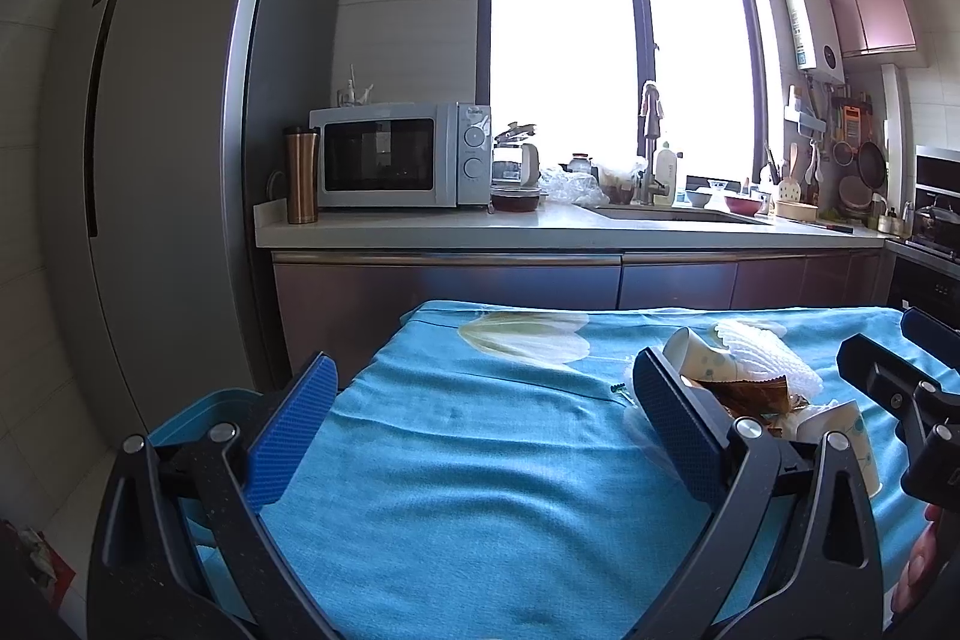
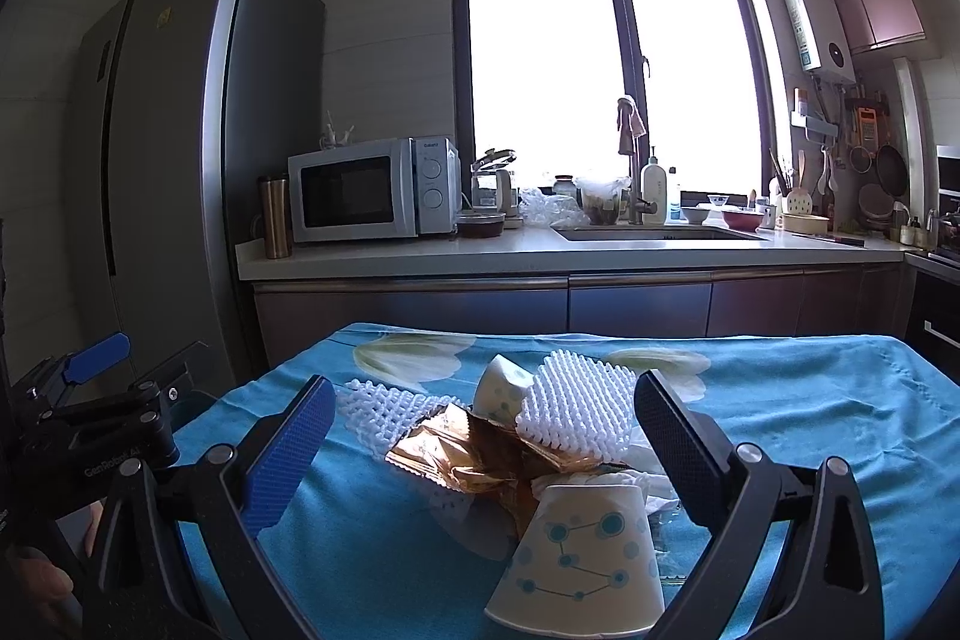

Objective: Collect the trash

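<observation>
Here we are at the outset of the pickup: both tools gape wide and hold nothing. The right tool [image 2: 483, 436] hovers over the trash heaped on the blue-clothed bench [image 2: 810, 412], a cup [image 2: 576, 562] nearest, a gold wrapper [image 2: 462, 451] and white foam net [image 2: 576, 406] behind it, a second cup [image 2: 504, 385] farther back. The left tool [image 1: 483, 418] sits over bare cloth, the heap just right of it; a blue bin [image 1: 198, 415] shows at its left. Next, we judge, the right tool must drop around one piece, likely the near cup, and close gently so it does not crush.

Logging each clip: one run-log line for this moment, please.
left gripper: open, empty | right gripper: open, over trash pile | paper cup, gold wrapper: on blue cloth
</observation>
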Demonstrator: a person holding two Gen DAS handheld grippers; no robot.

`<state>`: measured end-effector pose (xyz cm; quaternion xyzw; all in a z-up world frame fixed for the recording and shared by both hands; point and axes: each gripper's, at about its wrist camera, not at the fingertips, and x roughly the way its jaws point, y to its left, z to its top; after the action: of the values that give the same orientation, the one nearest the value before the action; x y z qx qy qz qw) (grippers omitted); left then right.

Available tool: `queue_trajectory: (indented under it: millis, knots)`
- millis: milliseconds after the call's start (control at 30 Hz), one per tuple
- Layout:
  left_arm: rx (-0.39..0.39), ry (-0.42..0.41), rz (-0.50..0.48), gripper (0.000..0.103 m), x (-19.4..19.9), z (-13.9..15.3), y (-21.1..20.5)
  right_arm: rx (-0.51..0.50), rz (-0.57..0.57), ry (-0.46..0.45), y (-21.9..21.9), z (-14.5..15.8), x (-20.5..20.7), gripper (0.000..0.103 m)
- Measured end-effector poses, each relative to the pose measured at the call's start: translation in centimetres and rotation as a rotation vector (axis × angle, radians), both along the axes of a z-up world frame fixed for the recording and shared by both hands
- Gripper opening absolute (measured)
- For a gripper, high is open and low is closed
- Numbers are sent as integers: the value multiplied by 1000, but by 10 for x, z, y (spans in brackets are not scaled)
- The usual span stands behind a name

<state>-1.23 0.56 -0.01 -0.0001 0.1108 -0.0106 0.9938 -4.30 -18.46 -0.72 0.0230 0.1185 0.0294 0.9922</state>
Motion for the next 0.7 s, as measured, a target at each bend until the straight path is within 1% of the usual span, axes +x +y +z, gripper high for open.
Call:
queue_trajectory:
  millis: [200,400,567,700]
  knots:
    - [1,8,-3,97,2,-1,-1,-2,0,1,-1,0,0,97]
    - [-8,51,-45,97,12,-4,-4,4,3,23,-6,-3,3,97]
    - [-22,155,-133,97,39,-11,-14,29,-12,122,-26,-18,13,97]
    - [-49,242,-241,97,63,-19,-25,56,-23,208,-46,-35,15,97]
